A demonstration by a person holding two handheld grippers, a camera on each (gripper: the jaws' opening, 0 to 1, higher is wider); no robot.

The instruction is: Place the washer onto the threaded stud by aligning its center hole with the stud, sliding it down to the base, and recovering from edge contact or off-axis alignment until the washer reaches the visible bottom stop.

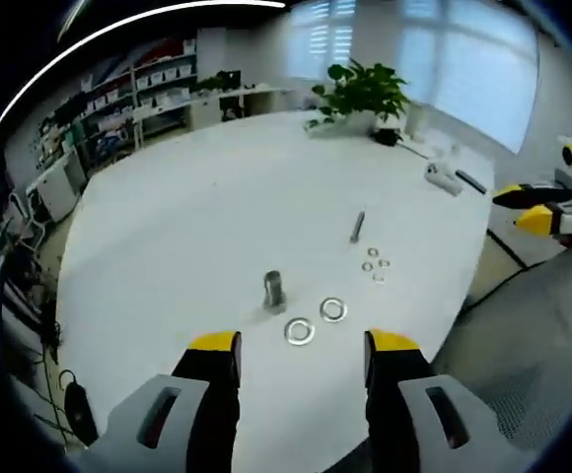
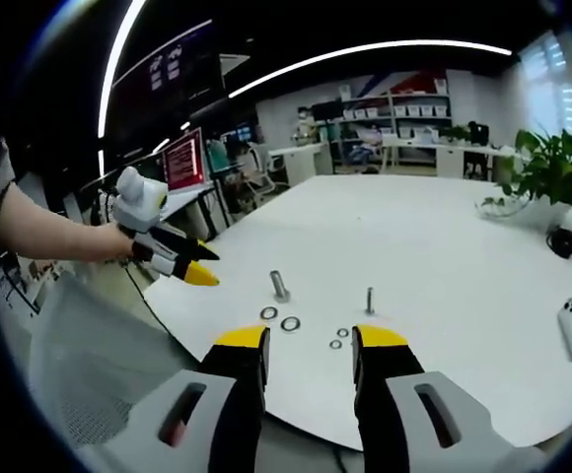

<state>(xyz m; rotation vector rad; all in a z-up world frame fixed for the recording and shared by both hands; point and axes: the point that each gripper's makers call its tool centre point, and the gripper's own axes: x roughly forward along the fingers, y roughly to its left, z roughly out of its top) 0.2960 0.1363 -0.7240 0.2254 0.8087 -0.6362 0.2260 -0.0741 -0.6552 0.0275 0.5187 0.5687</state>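
In the left gripper view, the left gripper [image 1: 303, 344] rises from the bottom with its yellow-tipped jaws standing apart and nothing between them, above the near part of a round white table [image 1: 187, 227]. Just past the jaw tips lie two large washers [image 1: 300, 331], flat on the tabletop and just beside each other, and close behind them stands the thick threaded stud [image 1: 273, 290], upright on its base with no washer on it. Farther back a slimmer bolt [image 1: 357, 226] stands near a cluster of small washers [image 1: 375, 265], too small to count surely. A white game controller [image 1: 443, 176] and a potted plant [image 1: 362, 92] sit toward the far edge. The right gripper [image 1: 525, 209] comes in at the right edge, off the table, its tips close together; whether they touch cannot be told. No writing is legible. In the right gripper view, the right gripper [image 2: 311, 344] has its jaws apart and empty over the table edge [image 2: 266, 399]. The same stud [image 2: 279, 285], big washers [image 2: 279, 318] and bolt [image 2: 369, 300] sit beyond. A hand [image 2: 108, 241] holds the left gripper [image 2: 197, 266] at left, partly cut off. A red screen [image 2: 182, 158] shows text too blurred to read.
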